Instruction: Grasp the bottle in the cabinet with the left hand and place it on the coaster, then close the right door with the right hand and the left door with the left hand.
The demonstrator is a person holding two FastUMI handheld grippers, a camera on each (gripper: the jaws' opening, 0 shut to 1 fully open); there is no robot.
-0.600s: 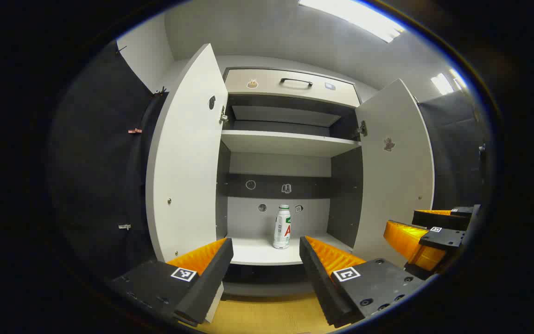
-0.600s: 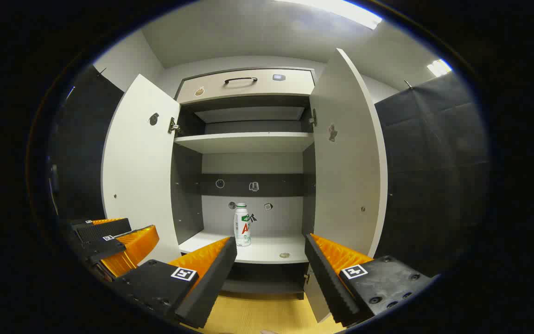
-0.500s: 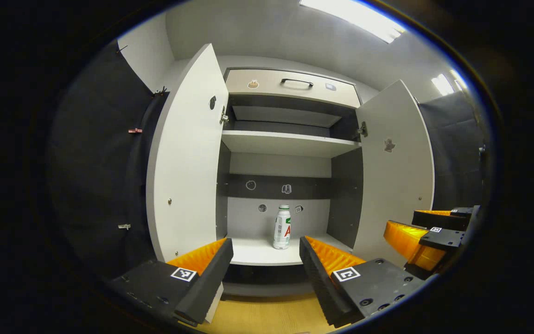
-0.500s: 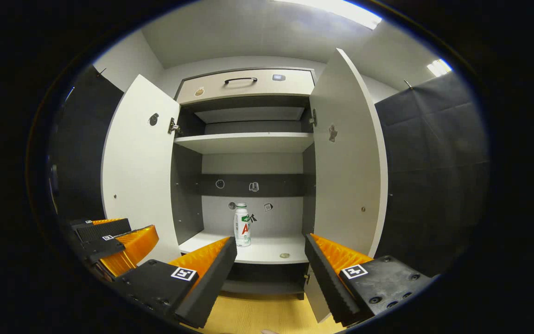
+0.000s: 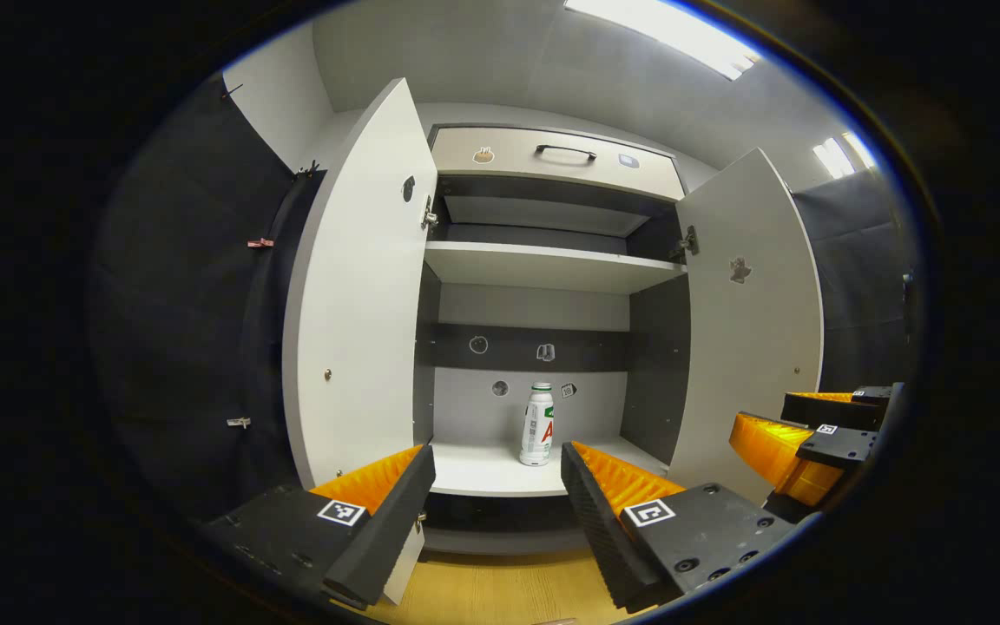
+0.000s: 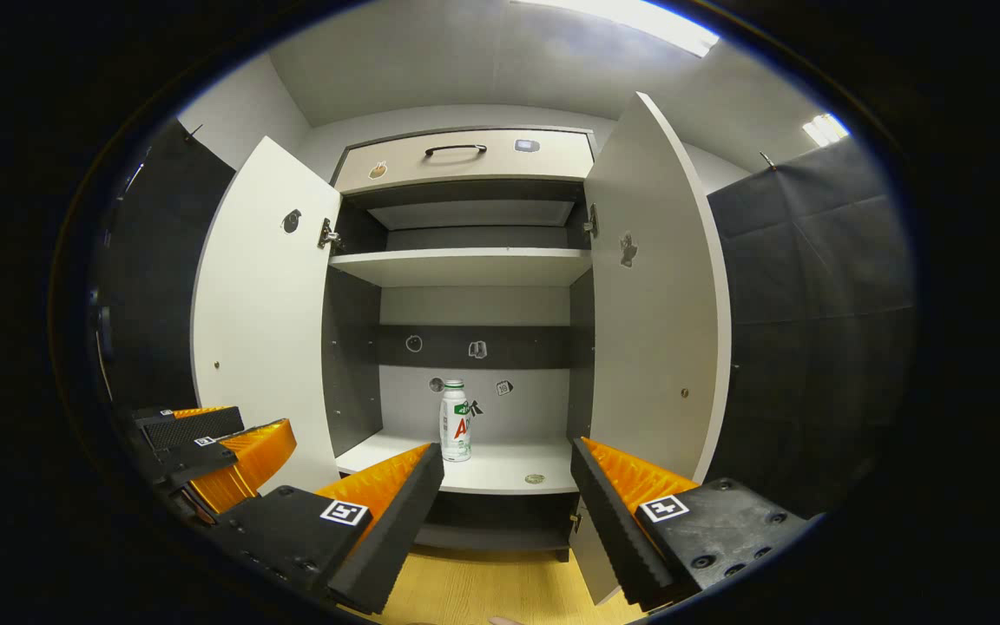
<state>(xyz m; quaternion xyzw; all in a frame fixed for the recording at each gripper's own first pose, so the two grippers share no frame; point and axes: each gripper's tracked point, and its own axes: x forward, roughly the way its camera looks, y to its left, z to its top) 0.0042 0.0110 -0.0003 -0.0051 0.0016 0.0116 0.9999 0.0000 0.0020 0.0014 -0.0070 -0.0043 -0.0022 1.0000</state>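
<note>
Nothing done yet. Bottle (image 5: 537,424) upright on lower shelf (image 5: 483,473) inside cabinet, untouched. Both doors open: left door (image 5: 361,295), right door (image 6: 656,295). Left gripper (image 5: 497,512) and right gripper (image 6: 506,512) both spread wide, empty, in front of cabinet. Left: grab, coaster placement, both doors.

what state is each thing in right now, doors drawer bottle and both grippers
left door: swung open
right door: swung open
top drawer: pushed in
bottle: upright on the lower shelf, capped, not held
left gripper: jaws open, empty
right gripper: jaws open, empty
</note>
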